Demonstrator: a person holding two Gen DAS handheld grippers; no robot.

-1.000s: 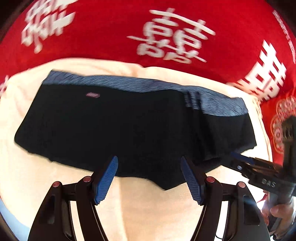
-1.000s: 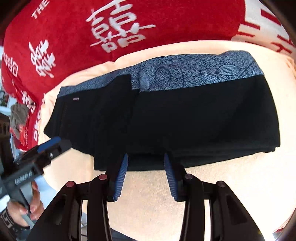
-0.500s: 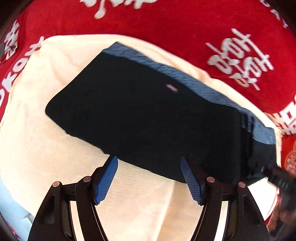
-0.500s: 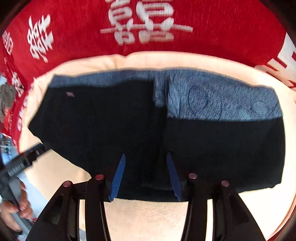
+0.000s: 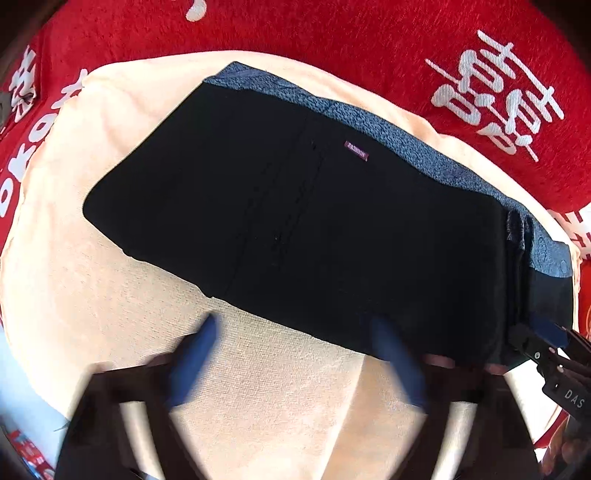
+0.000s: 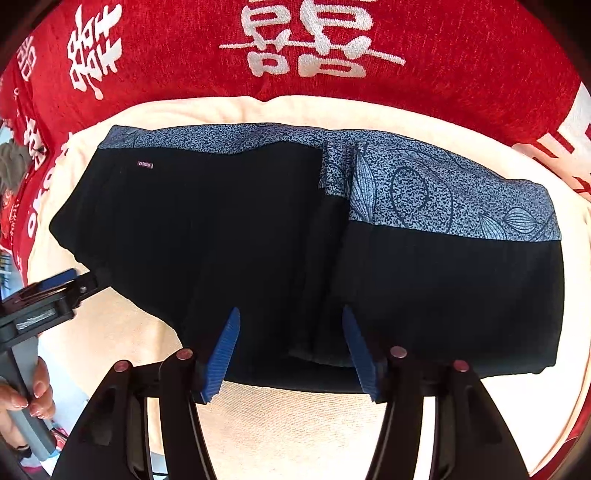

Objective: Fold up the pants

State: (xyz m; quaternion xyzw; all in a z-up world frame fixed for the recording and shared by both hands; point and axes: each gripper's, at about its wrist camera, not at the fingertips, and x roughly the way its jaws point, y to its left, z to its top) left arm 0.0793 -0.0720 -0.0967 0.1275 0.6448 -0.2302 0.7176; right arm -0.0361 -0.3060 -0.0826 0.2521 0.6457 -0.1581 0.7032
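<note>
Black pants (image 5: 295, 229) with a blue patterned waistband (image 5: 406, 144) lie folded on a cream towel (image 5: 110, 295). In the right wrist view the pants (image 6: 258, 240) show overlapping layers and the waistband (image 6: 424, 192) along the far edge. My left gripper (image 5: 291, 354) is open and blurred, just short of the pants' near edge. My right gripper (image 6: 291, 347) is open, its fingers over the near hem of the pants, holding nothing. The right gripper also shows at the right of the left wrist view (image 5: 546, 350). The left gripper shows at the left of the right wrist view (image 6: 55, 291).
The cream towel (image 6: 295, 424) lies on a red cloth (image 6: 480, 55) with white characters, which surrounds it on the far side and both sides (image 5: 332, 33). A hand (image 6: 26, 391) holds the left gripper's handle.
The left gripper has swung left and is moving, blurred. The right gripper has moved forward over the pants' near hem and opened wider.
</note>
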